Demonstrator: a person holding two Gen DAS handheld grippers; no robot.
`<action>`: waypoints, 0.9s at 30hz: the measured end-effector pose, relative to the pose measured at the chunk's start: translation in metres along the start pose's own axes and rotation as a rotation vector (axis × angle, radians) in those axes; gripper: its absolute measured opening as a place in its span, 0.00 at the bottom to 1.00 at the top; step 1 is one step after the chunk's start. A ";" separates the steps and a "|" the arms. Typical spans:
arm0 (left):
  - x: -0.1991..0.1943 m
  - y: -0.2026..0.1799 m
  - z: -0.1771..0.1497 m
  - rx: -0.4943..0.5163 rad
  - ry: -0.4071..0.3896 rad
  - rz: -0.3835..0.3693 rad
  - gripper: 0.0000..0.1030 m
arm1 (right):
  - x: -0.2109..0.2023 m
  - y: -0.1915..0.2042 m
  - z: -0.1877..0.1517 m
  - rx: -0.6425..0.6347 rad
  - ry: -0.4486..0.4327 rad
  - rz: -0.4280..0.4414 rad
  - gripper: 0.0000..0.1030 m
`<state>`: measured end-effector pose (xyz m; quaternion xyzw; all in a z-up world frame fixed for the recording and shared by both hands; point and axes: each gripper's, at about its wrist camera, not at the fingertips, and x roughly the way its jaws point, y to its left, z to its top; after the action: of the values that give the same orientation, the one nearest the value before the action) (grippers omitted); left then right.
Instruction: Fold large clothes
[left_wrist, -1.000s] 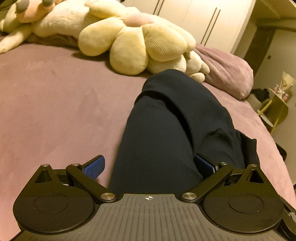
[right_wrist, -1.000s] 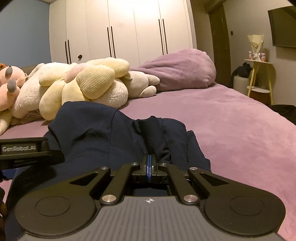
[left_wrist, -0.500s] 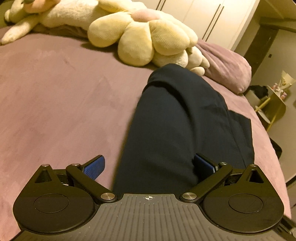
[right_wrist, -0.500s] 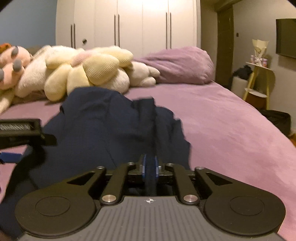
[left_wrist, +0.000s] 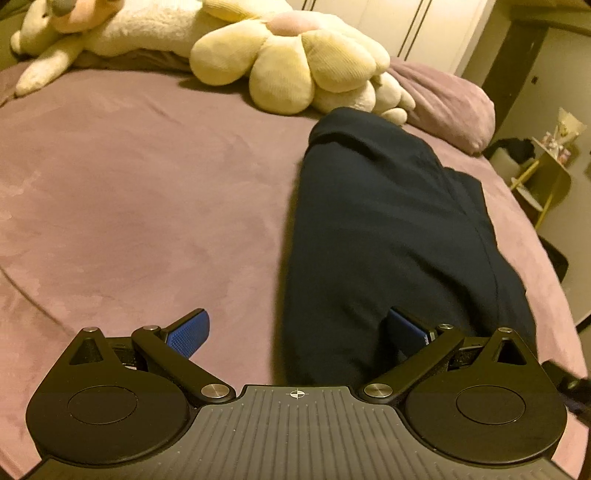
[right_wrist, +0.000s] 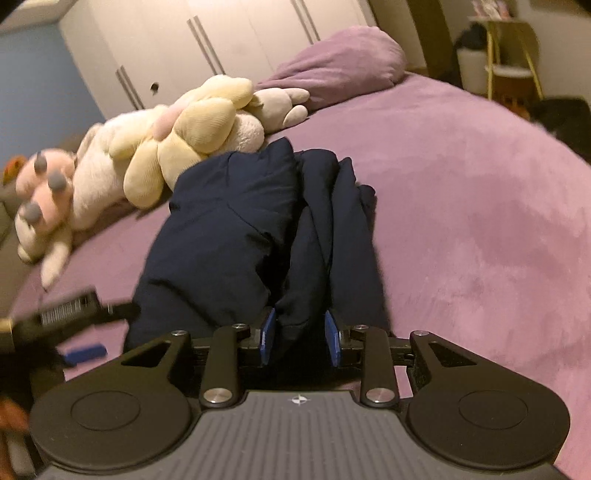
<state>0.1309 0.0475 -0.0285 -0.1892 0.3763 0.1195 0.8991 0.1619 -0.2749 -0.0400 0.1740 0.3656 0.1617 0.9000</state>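
A dark navy garment (left_wrist: 384, 229) lies folded lengthwise on the purple bed (left_wrist: 147, 192). My left gripper (left_wrist: 295, 332) is wide open over the garment's near left edge; the cloth lies between its blue pads and partly covers the right pad (left_wrist: 406, 328). In the right wrist view the garment (right_wrist: 236, 229) is bunched in folds. My right gripper (right_wrist: 300, 334) is partly open, and a fold of the cloth hangs loosely between its blue pads. The left gripper (right_wrist: 70, 325) shows blurred at the left of that view.
A yellow flower cushion (left_wrist: 295, 62) and cream plush toys (right_wrist: 74, 184) lie at the head of the bed beside a purple pillow (right_wrist: 340, 62). White wardrobes (right_wrist: 207, 40) stand behind. A yellow side table (left_wrist: 546, 177) stands off the bed's right side.
My right gripper has opened from a shut grip on the garment's fold and has tilted down. The garment has settled flatter on the bed. My left gripper stays open and has risen.
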 end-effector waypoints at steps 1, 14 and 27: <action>-0.002 0.000 -0.001 0.007 -0.004 0.005 1.00 | -0.004 -0.001 0.001 0.019 -0.003 0.007 0.28; -0.011 0.007 -0.024 0.095 0.047 -0.002 1.00 | 0.028 -0.010 -0.008 0.277 0.122 0.189 0.44; 0.024 0.003 -0.039 0.137 0.117 0.059 1.00 | 0.062 0.001 -0.010 0.135 0.116 0.013 0.28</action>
<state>0.1216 0.0350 -0.0713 -0.1230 0.4406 0.1087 0.8826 0.1971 -0.2461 -0.0838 0.2271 0.4261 0.1523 0.8624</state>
